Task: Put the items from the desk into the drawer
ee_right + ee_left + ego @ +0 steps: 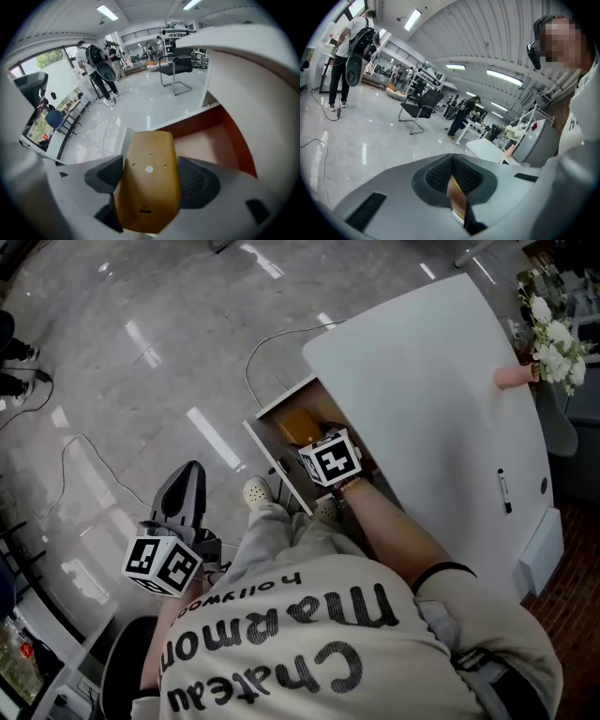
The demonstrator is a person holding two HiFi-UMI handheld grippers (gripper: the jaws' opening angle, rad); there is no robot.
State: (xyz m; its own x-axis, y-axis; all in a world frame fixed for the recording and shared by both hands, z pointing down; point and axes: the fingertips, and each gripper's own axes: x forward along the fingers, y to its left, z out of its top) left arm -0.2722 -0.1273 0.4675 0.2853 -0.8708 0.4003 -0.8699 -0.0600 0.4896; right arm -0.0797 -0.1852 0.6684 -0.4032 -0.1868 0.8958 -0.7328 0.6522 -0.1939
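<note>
Mustard-yellow gadget (149,154) is clamped across its width in the right tongs (151,178) and tipped down over the open drawer (272,451), so I'd guess it's about to go in. Left tongs (452,176), at 8 o'clock from the drawer, are pinched together and just parked. A pen (503,489) waits on the bench (441,399) at 3 o'clock.

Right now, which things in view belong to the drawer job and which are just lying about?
Job: yellow plastic item, clamped in the right tongs over the open drawer; black marker on the white desk.

Lying about: flower bouquet at the desk edge (probably decor); floor cable; black chair; left tongs, shut on a thin tan strip, off to the side.
</note>
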